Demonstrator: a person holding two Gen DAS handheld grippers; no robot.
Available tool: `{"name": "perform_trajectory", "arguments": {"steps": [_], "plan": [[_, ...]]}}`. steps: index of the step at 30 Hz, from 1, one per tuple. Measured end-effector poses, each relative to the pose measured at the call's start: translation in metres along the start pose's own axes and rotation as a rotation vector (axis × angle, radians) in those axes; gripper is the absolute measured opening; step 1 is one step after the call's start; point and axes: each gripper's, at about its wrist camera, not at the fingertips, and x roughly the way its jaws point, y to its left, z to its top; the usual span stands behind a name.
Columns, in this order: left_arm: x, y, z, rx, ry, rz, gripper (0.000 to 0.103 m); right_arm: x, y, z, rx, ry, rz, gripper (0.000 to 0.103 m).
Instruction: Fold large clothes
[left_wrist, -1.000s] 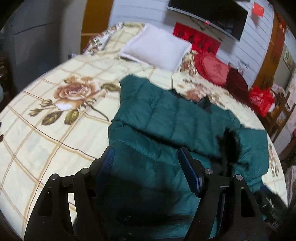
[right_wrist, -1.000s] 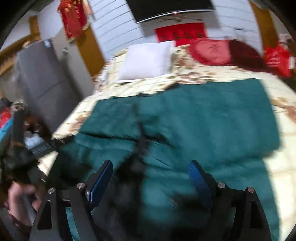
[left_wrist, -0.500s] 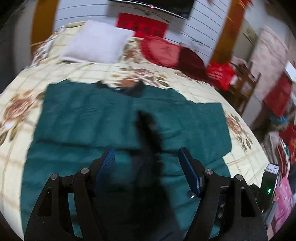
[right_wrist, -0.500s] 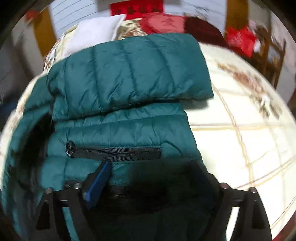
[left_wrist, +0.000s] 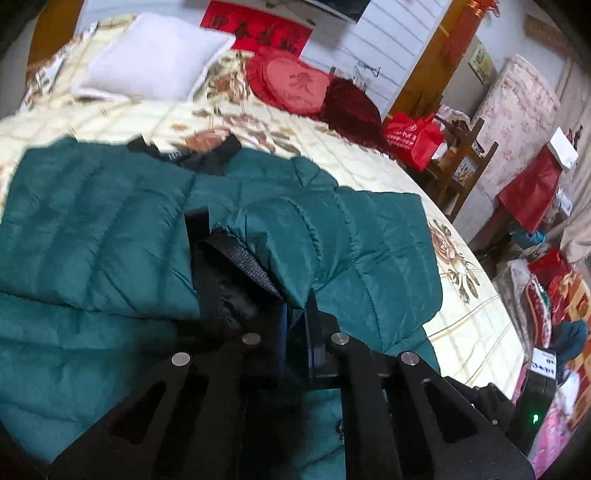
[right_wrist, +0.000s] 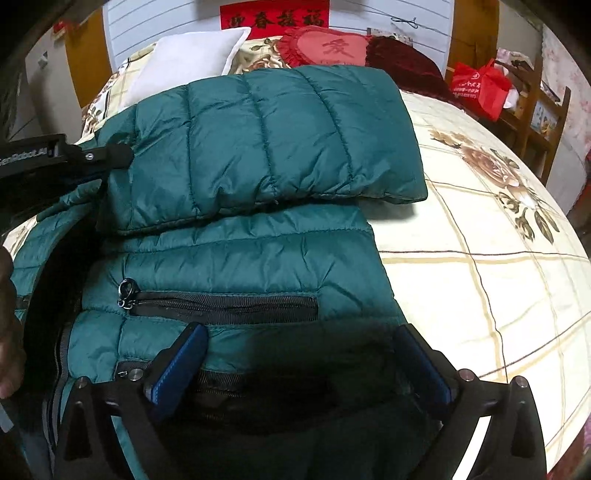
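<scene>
A dark green puffer jacket (left_wrist: 92, 236) lies spread on the bed, collar toward the pillows. My left gripper (left_wrist: 295, 321) is shut on a ridge of its green fabric beside the black front opening (left_wrist: 236, 258). In the right wrist view a sleeve (right_wrist: 277, 140) lies folded across the body, above a zipped pocket (right_wrist: 221, 306). My right gripper (right_wrist: 299, 339) hovers low over the hem below that pocket. Its jaws are opening wide, with jacket fabric between the blue pads (right_wrist: 184, 354) but not pressed. The left gripper's black body (right_wrist: 44, 155) shows at the sleeve's left end.
The bed has a cream floral quilt (right_wrist: 480, 295), bare to the jacket's right. A white pillow (left_wrist: 151, 55), a red heart cushion (left_wrist: 291, 85) and a dark red cushion (left_wrist: 351, 107) lie at the head. A red bag (left_wrist: 410, 136) and wooden chair (left_wrist: 461, 158) stand beside the bed. A hand (right_wrist: 7, 321) shows at the left edge.
My left gripper swung right across the jacket and closed on fabric by the front opening. My right gripper dropped toward the hem and its jaws spread wider.
</scene>
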Motion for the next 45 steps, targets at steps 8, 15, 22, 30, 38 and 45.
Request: {"name": "perform_trajectory", "arguments": {"steps": [8,15,22,30,38,45], "plan": [[-0.084,0.01,0.022,0.058,-0.135,-0.009,0.006,0.001,-0.003,0.002,0.004,0.001,-0.009,0.102],[-0.136,0.064,0.037,0.086,-0.211,0.112,0.006,0.002,-0.004,0.002,0.024,0.003,-0.005,0.103],[-0.13,0.138,0.022,-0.025,-0.16,0.207,0.006,0.004,-0.008,0.002,0.045,0.014,0.007,0.103],[-0.121,0.166,-0.004,-0.134,-0.081,0.291,0.007,0.0,-0.016,0.001,0.077,0.017,0.041,0.103],[-0.137,0.129,0.019,-0.122,-0.221,0.321,0.007,-0.047,-0.036,0.022,0.167,-0.221,0.044,0.1],[-0.056,0.101,0.022,-0.055,-0.09,0.392,0.008,-0.049,-0.019,0.107,0.087,-0.334,0.145,0.058]]}}
